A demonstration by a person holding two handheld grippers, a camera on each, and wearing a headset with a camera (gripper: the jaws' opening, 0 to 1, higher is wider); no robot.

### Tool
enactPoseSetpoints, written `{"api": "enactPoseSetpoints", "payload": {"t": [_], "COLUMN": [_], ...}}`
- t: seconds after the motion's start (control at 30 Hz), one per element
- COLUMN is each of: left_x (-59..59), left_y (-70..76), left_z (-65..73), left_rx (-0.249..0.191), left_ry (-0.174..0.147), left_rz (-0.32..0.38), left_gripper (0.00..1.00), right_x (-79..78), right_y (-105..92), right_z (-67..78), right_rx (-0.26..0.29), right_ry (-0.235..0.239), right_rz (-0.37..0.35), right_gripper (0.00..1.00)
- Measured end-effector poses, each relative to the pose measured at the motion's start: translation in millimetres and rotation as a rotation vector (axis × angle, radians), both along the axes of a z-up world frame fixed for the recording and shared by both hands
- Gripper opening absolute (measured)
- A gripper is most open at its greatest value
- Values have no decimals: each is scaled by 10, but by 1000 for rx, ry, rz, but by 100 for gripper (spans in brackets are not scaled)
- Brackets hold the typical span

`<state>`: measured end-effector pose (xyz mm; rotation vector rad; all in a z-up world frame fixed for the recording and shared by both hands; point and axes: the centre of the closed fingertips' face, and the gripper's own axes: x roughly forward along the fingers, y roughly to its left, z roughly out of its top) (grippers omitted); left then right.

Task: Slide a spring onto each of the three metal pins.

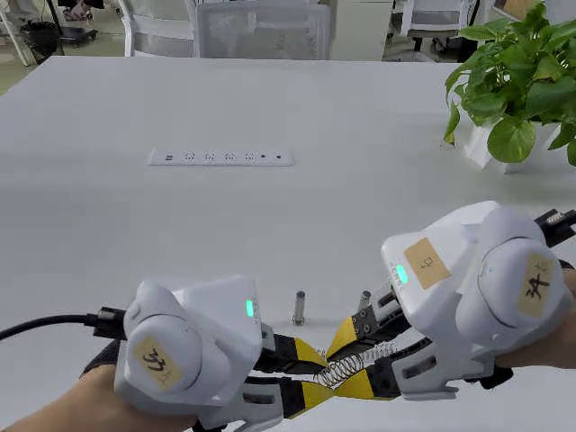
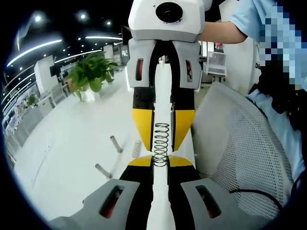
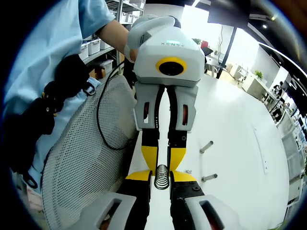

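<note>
Seeming mid-handover, the left gripper (image 2: 159,162) and right gripper (image 3: 161,177) faced tip to tip, both clamped on the spring (image 1: 358,363) between them; next, one must release, the other threading it onto a pin (image 1: 299,308) just beyond.

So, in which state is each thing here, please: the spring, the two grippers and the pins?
spring: off the pins, held between both grippers.
left gripper: jaws shut on one end of the spring.
right gripper: jaws shut on the other end.
first pin: upright, bare.
second pin: upright, bare.
small coil beside the jaws: too small to tell whether it sits on a pin.
</note>
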<state>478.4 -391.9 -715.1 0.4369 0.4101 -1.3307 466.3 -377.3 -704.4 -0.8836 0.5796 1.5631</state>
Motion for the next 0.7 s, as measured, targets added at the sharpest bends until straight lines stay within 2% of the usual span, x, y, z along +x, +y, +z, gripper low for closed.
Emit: {"api": "enactPoseSetpoints", "payload": {"t": [0.4, 0.53, 0.7], "left_x": [-26, -17, -7], "left_y": [-15, -9, -9], "left_z": [-25, -23, 0], "left_rx": [-6, -12, -29], "left_ry": [9, 9, 13], "left_rz": [1, 11, 17], "left_gripper": [6, 6, 6], "right_x": [-14, -3, 7], "right_y": [-5, 1, 7], "right_z": [-21, -17, 6], "right_rx": [-10, -4, -7], "right_ry": [7, -9, 1], "right_rz": [4, 14, 3], "right_gripper": [8, 7, 7]}}
